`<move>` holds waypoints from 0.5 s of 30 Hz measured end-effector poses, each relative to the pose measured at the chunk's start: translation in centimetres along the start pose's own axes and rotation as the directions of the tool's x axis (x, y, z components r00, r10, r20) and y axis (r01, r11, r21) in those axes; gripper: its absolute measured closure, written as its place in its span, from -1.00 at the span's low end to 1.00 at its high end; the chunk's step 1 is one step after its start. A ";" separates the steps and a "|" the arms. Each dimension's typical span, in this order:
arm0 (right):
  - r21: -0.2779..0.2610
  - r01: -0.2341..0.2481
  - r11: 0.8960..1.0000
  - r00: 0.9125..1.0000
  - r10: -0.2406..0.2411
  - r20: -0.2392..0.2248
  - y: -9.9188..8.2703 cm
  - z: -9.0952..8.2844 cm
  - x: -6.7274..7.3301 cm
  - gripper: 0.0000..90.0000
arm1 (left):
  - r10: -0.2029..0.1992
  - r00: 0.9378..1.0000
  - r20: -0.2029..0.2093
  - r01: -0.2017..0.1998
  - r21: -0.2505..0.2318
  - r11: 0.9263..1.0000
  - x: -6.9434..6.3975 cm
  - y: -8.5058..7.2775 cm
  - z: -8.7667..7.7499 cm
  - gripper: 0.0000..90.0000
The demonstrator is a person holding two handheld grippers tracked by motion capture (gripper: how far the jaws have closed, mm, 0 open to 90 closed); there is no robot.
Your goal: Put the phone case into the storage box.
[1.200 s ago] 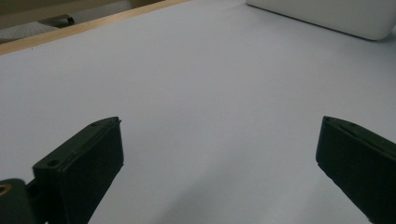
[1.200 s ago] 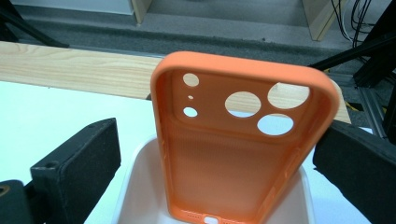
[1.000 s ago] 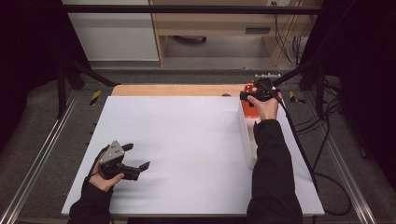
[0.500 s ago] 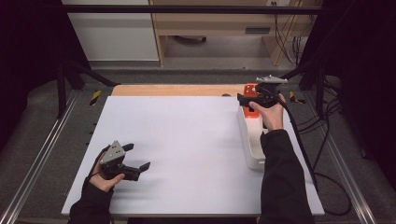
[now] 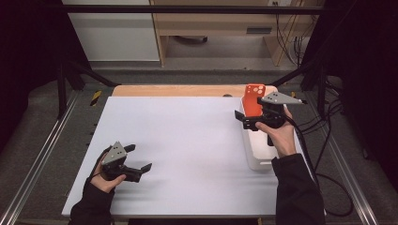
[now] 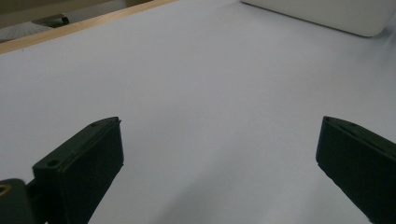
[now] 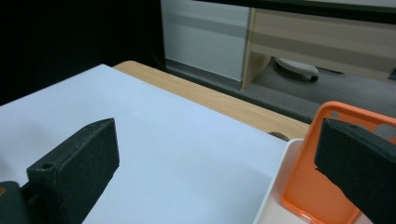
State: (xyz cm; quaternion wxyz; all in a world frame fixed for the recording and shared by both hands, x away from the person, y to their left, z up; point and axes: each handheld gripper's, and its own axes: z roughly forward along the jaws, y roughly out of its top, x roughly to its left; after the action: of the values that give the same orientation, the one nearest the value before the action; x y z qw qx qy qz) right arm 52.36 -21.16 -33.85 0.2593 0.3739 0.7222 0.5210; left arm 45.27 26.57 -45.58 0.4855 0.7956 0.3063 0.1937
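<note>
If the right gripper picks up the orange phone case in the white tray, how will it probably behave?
The orange phone case looks like a thin, hollow shell, so it is probably light and may flex if squeezed. It stands tilted against the far end of the white tray, so a nudge would likely tip it over. Its smooth surface could slip between the open jaws of the right gripper.

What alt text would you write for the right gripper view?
An orange plastic phone case leans upright in a white rectangular tray, behind one black jaw of the open right hand-held gripper. A white table surface with a wooden edge lies beyond.
</note>
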 end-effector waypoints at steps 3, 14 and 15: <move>-0.015 0.020 1.000 0.999 -0.020 -0.045 -0.5 -1.0 0.7 -0.99 | -0.003 1.000 0.001 0.003 -0.004 1.000 0.0 0.0 -0.1 -0.99; -0.035 0.049 0.998 0.984 -0.054 -0.172 -4.5 -3.5 2.1 -0.99 | 0.000 1.000 0.007 0.000 -0.006 1.000 -0.2 0.1 -0.1 -0.99; -0.034 0.046 0.998 0.983 -0.052 -0.176 -4.9 -3.7 2.1 -0.99 | 0.001 1.000 0.008 -0.001 -0.007 1.000 -0.2 0.1 -0.1 -0.99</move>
State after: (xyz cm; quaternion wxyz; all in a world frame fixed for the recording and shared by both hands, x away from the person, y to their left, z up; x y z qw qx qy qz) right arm 47.03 -22.40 -37.27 0.2125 0.3044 0.7434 0.5564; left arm 45.09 26.49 -45.39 0.4893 0.7949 0.3032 0.1919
